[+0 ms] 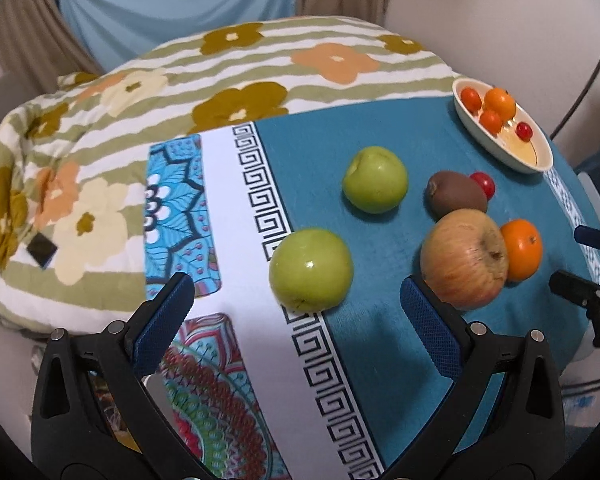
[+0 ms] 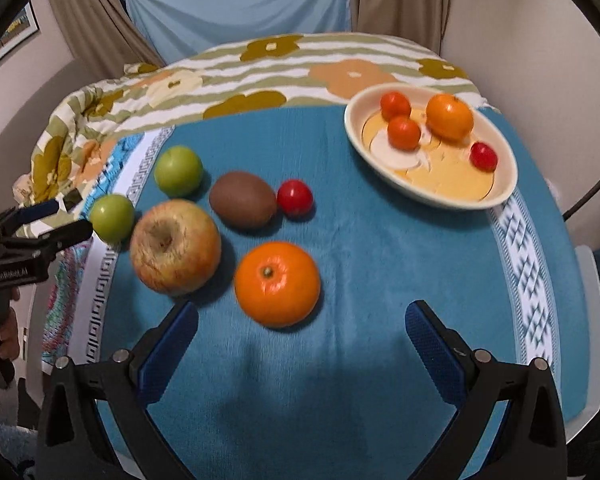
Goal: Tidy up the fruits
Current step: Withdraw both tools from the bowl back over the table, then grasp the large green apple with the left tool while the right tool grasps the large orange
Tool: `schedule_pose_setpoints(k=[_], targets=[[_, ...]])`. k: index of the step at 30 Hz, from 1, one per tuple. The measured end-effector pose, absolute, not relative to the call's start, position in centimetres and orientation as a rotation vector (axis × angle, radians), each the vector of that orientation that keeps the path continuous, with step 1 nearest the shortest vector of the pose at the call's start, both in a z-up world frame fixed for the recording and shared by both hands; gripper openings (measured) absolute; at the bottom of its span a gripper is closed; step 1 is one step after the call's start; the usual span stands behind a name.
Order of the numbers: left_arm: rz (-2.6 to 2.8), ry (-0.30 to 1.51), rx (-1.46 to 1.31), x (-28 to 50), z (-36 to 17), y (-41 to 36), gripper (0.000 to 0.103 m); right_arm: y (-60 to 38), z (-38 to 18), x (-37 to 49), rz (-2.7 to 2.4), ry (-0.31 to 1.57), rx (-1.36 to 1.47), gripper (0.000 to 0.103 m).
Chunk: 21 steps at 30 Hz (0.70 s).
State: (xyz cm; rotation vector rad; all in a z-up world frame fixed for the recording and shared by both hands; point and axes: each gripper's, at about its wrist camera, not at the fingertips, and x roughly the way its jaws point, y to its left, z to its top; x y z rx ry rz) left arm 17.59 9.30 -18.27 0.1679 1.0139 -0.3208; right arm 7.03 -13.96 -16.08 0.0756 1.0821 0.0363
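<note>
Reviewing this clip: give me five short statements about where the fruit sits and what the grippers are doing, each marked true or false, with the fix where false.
1. The bowl holds four pieces of fruit. True.
2. The kiwi lies in the bowl. False: it lies on the blue cloth, beside the red tomato.
3. The right gripper is shut on the large orange. False: it is open and empty, with the orange on the cloth ahead of it.
4. Two green apples lie outside the bowl. True.
5. The left gripper holds the red-yellow apple. False: it is open, and that apple rests on the cloth.
</note>
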Motion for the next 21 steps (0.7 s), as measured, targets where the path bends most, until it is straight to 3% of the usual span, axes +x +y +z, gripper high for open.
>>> schedule_pose_setpoints(k=[3, 9, 12, 17, 21], targets=[[-0.35, 1.025, 0.202, 18.3, -19.5, 8.6, 0.103, -13.6, -16.9, 7.1, 0.031, 1.094, 0.09, 0.103], [-0.365, 1.035, 0.266, 19.5, -21.1, 7.3, 0.093, -13.6, -17.9, 7.2, 0.022, 1.1, 0.108, 0.102], [-0.37, 1.043, 0.269, 19.8, -21.6, 7.0, 0.091, -13.6, -18.2, 7.6, 0.021, 1.11, 0.122, 0.096], [-0.37, 1.069, 0.296, 20.0, -22.5, 6.8, 0.06, -13.7, -18.4, 7.8, 0.026, 1.108, 0.123, 0.095], [-0.372, 1.071, 0.302, 19.9, -22.6, 7.0, 0.058, -13.6, -18.7, 8.3, 0.04, 1.113, 0.121, 0.087]])
